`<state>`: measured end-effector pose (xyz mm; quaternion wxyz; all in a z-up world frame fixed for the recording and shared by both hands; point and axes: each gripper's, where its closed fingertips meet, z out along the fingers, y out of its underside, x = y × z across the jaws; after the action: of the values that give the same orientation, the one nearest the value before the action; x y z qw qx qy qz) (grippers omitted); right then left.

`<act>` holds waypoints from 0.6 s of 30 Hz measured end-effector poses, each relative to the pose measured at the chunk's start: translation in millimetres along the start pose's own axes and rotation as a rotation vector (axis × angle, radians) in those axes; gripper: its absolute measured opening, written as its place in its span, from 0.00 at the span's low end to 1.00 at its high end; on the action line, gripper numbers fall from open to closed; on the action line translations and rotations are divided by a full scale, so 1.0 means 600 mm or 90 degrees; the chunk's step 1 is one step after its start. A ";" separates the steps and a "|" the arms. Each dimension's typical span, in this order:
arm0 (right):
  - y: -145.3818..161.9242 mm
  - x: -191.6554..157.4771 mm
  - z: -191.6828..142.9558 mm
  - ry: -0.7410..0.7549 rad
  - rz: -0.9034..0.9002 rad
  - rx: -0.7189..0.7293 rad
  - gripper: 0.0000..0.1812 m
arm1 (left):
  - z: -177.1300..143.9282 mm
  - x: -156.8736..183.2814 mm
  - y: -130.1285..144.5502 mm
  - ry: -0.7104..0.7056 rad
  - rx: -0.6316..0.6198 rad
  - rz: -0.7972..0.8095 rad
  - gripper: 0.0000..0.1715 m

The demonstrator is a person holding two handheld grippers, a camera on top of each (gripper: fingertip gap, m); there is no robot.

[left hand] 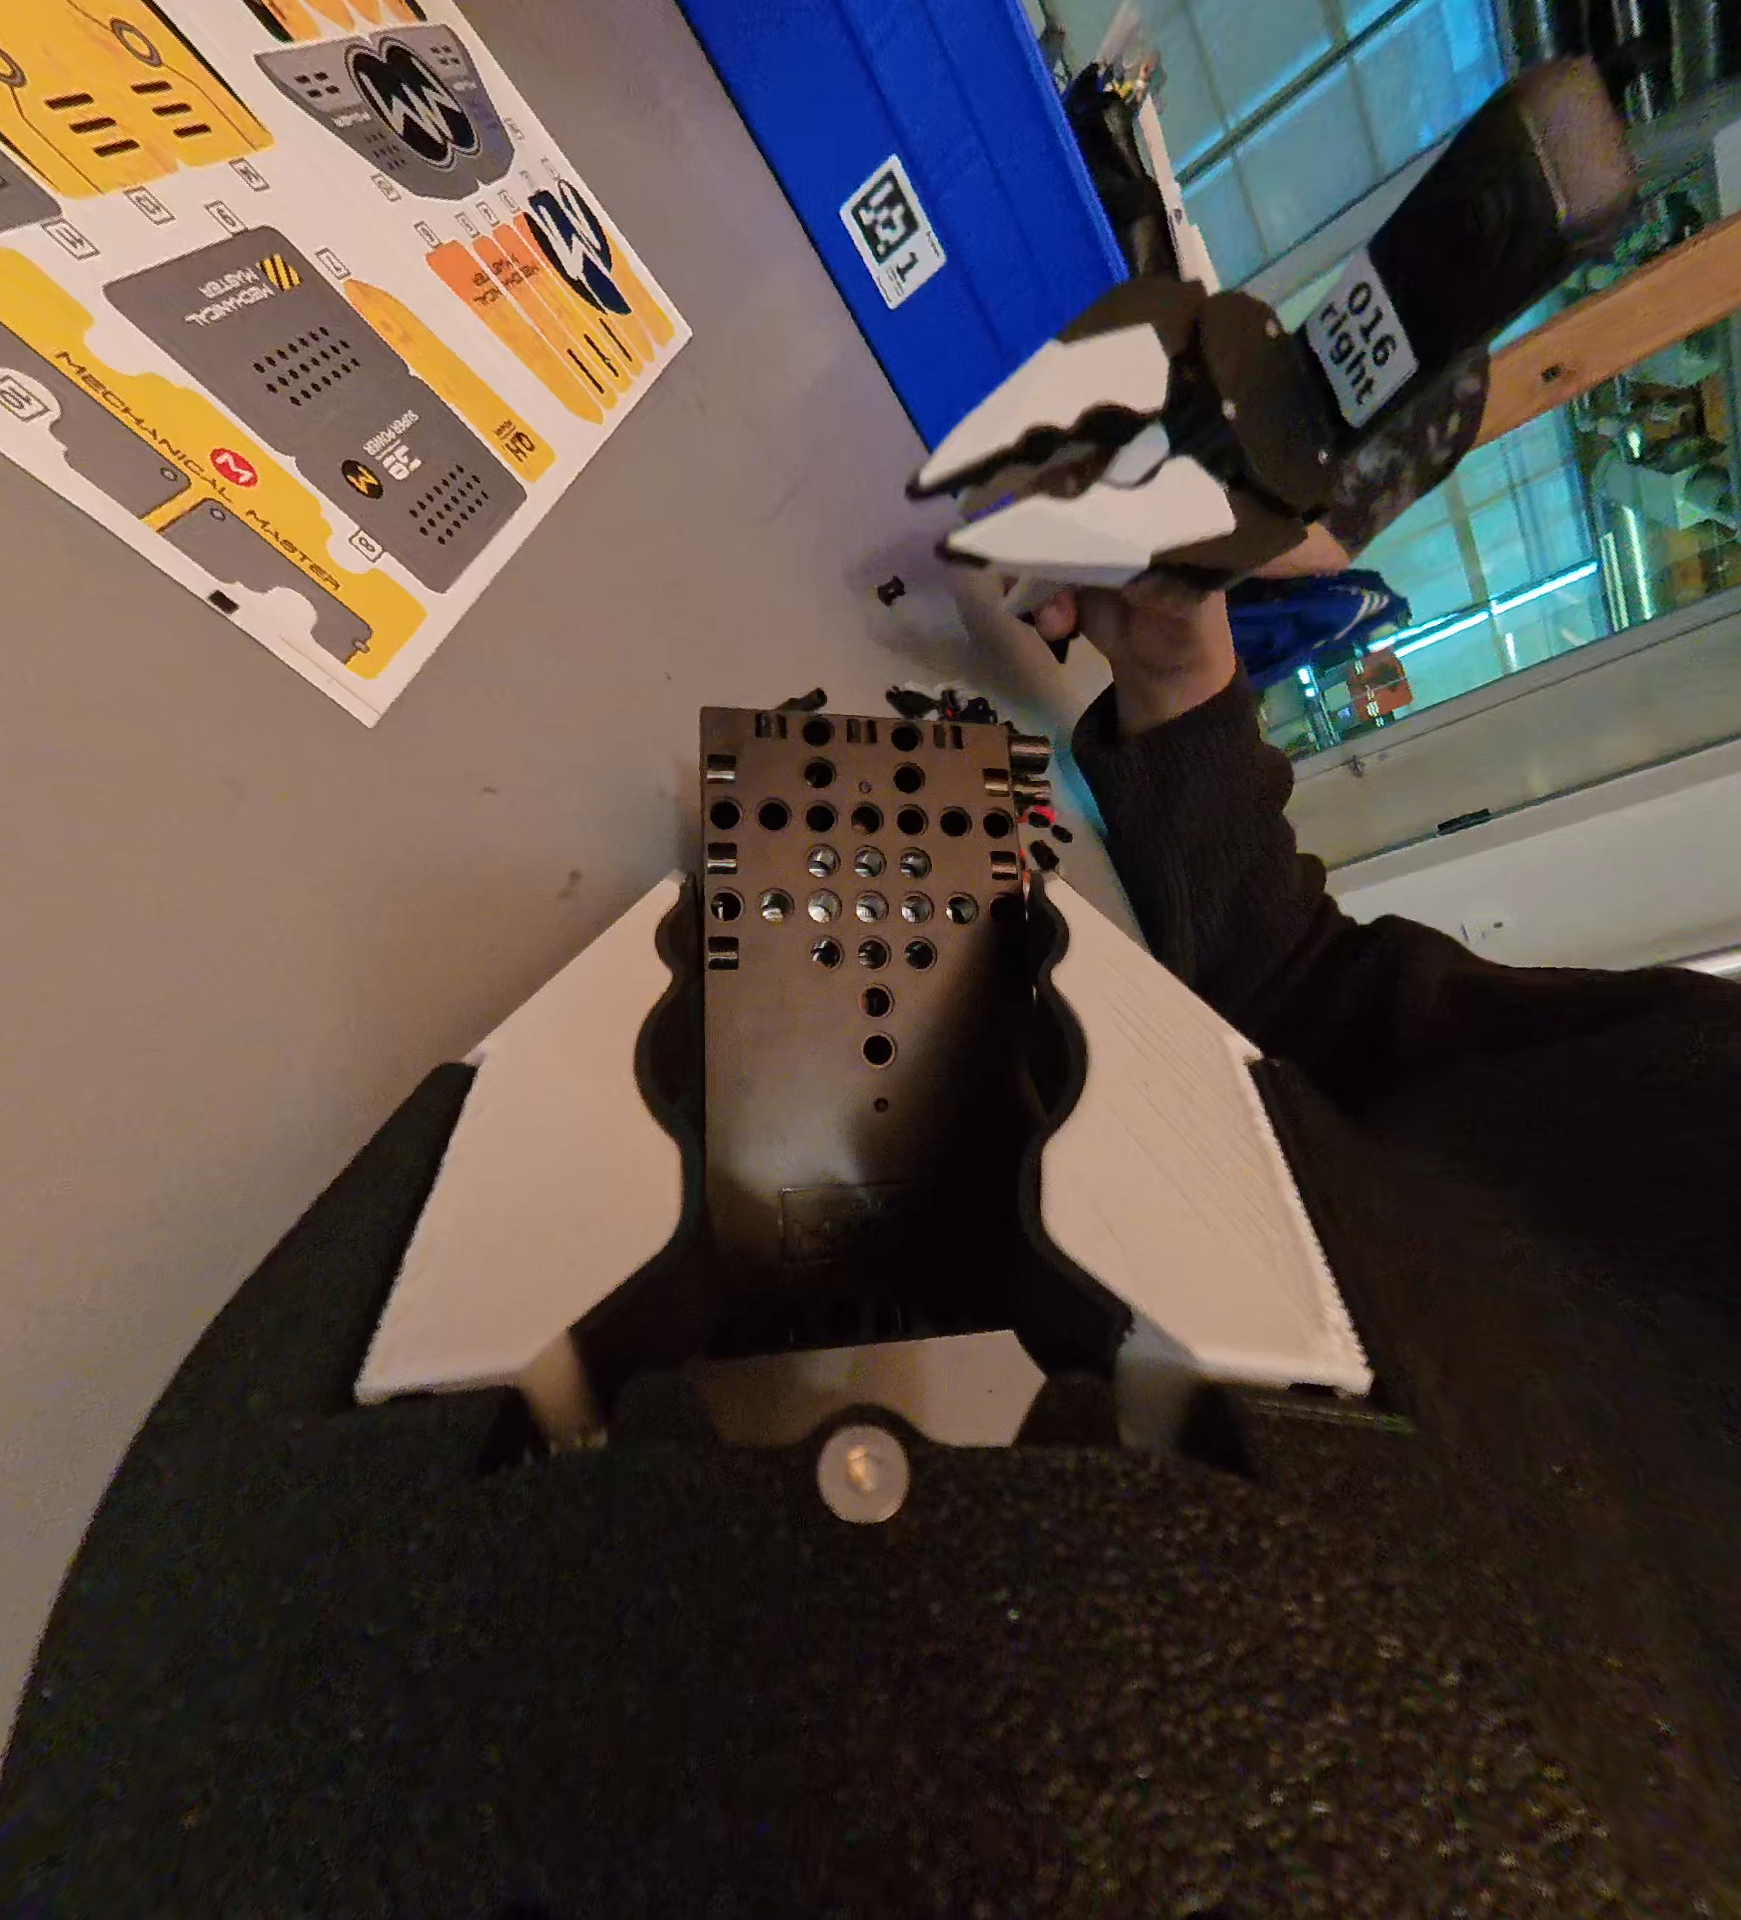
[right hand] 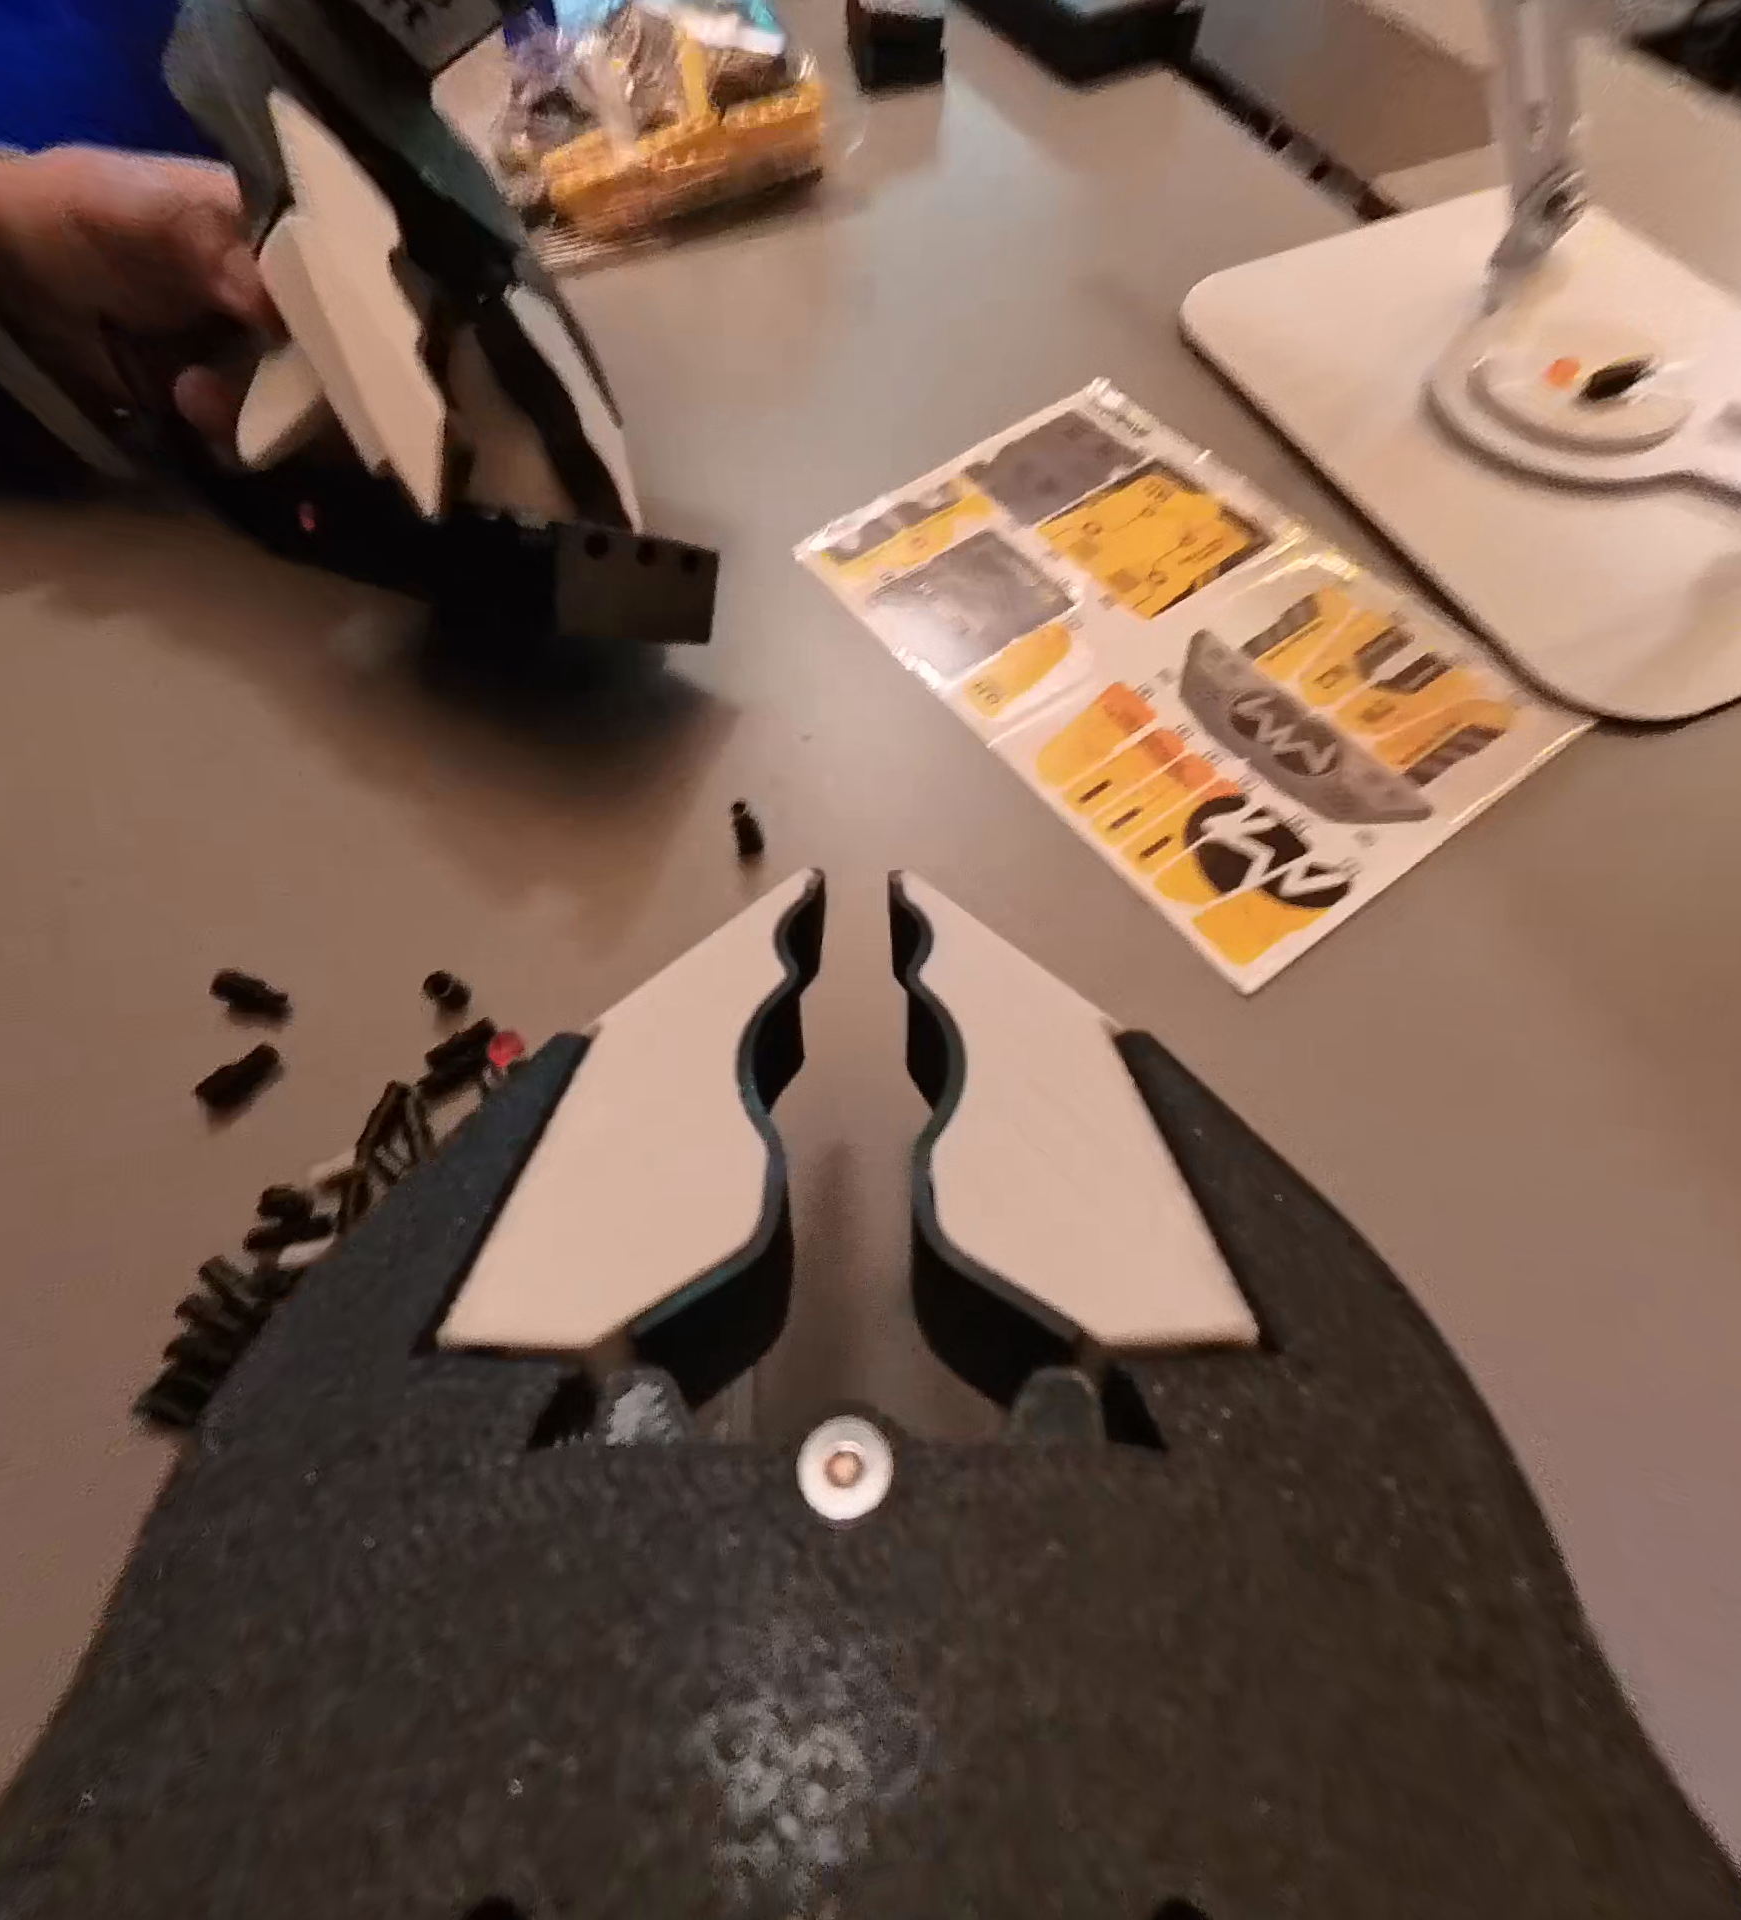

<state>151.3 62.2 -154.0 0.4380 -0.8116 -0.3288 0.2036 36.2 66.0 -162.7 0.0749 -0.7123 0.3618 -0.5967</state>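
Note:
My left gripper [left hand: 861,894] is shut on a black plastic block [left hand: 861,1029] full of round holes, gripping its two long sides. In the right wrist view the left gripper [right hand: 533,520] holds that block [right hand: 632,592] tilted just above the grey table. My right gripper [right hand: 855,881] is empty, its fingers a narrow gap apart, low over the table. A single small black pin [right hand: 746,828] lies just ahead of its tips. A heap of small black pins [right hand: 253,1226] with a red one [right hand: 504,1047] lies to its left. The right gripper [left hand: 933,514] also shows beyond the block.
A yellow and grey sticker sheet [right hand: 1188,686] lies on the grey table [right hand: 326,790], also seen in the left wrist view [left hand: 274,343]. A white stand base [right hand: 1468,468] sits at the back right. A clear bag of yellow parts [right hand: 668,145] and a blue box [left hand: 907,187] are farther off.

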 end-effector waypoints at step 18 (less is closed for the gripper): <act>0.066 -0.037 -0.029 0.029 -0.065 -0.140 0.05 | 0.002 -0.001 0.002 0.004 -0.008 -0.007 0.35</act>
<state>160.2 20.6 -177.2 0.3636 -0.8412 -0.3801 0.1253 36.9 65.2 -163.9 0.0662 -0.7130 0.3616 -0.5971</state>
